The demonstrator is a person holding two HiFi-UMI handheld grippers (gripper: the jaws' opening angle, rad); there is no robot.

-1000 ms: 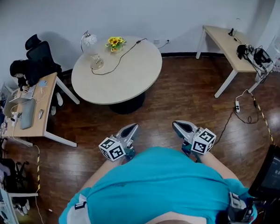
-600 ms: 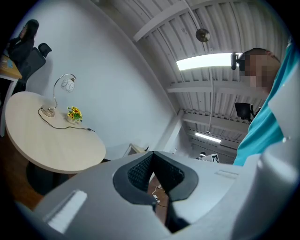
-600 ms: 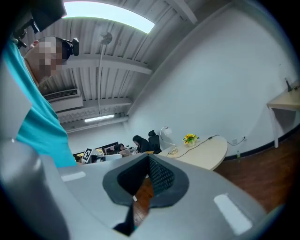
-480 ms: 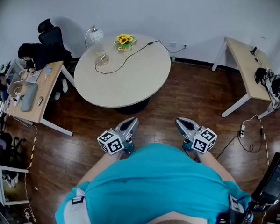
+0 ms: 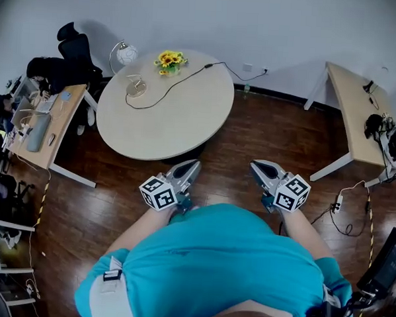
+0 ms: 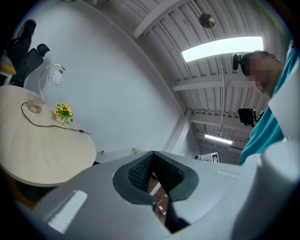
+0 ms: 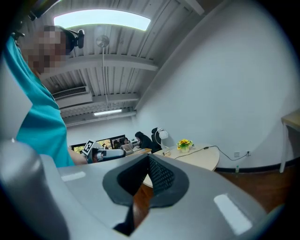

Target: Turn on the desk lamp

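Note:
The desk lamp (image 5: 127,56) has a curved chrome neck, a white globe shade and a round base. It stands at the far left edge of the round beige table (image 5: 173,120), next to a small pot of yellow flowers (image 5: 169,60). Its black cord (image 5: 182,77) runs across the tabletop toward the wall. Both grippers hang close to my body, well short of the table. The left gripper (image 5: 192,165) and right gripper (image 5: 254,165) are both shut and hold nothing. The left gripper view shows the lamp (image 6: 55,77) far off, as does the right gripper view (image 7: 162,135).
A person in black sits at a cluttered desk (image 5: 44,130) on the left, with an office chair (image 5: 73,40) behind. Another desk (image 5: 353,109) with cables and headphones stands at the right. A power strip (image 5: 336,207) and wires lie on the wood floor.
The head view has swung, so the right desk and left desk sit differently in frame. Both grippers stay shut in front of my torso.

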